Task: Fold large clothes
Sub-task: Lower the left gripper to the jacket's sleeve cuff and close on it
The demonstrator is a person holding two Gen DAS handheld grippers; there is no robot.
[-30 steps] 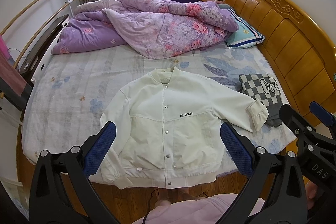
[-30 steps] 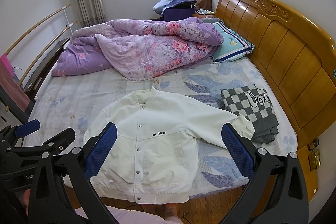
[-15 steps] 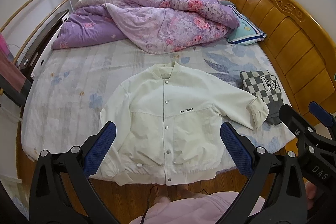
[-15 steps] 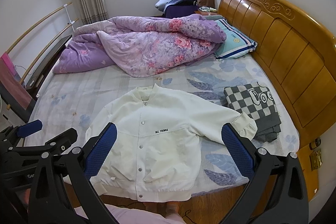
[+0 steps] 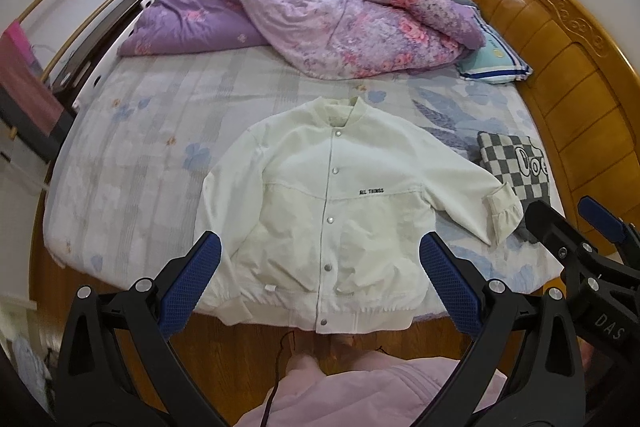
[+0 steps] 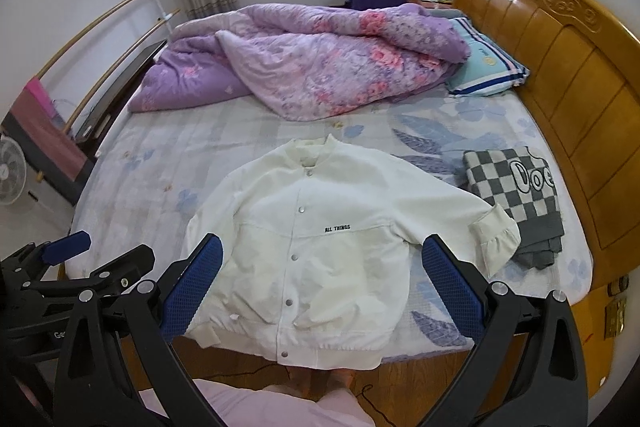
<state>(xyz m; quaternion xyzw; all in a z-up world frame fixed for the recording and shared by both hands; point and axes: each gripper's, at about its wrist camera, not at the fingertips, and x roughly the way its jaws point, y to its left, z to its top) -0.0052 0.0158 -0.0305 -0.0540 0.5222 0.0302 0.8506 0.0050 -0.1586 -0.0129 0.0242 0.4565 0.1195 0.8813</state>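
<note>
Left wrist view: a cream snap-front jacket (image 5: pixel 340 211) is seen spread face up on the near part of the bed (image 5: pixel 140 155), buttoned, with its ribbed hem overhanging the near edge and its collar toward the purple quilt (image 5: pixel 320 23). One sleeve is stretched out so that its cuff lies against a folded checkered garment (image 5: pixel 516 163); the other sleeve is tucked along the body. The left tongs (image 5: pixel 320 283) are held released and wide above the hem, nothing being gripped; the right tongs (image 6: pixel 322 281) are likewise spread and empty, clear of the cloth. The jacket is judged soft, light and limp, likely to sag and drag on the sheet when lifted. A hold is best taken at the firmer ribbed parts: the outstretched cuff, the shoulder seam or the hem corners, where the fabric is thick enough to be pinched without slipping.
</note>
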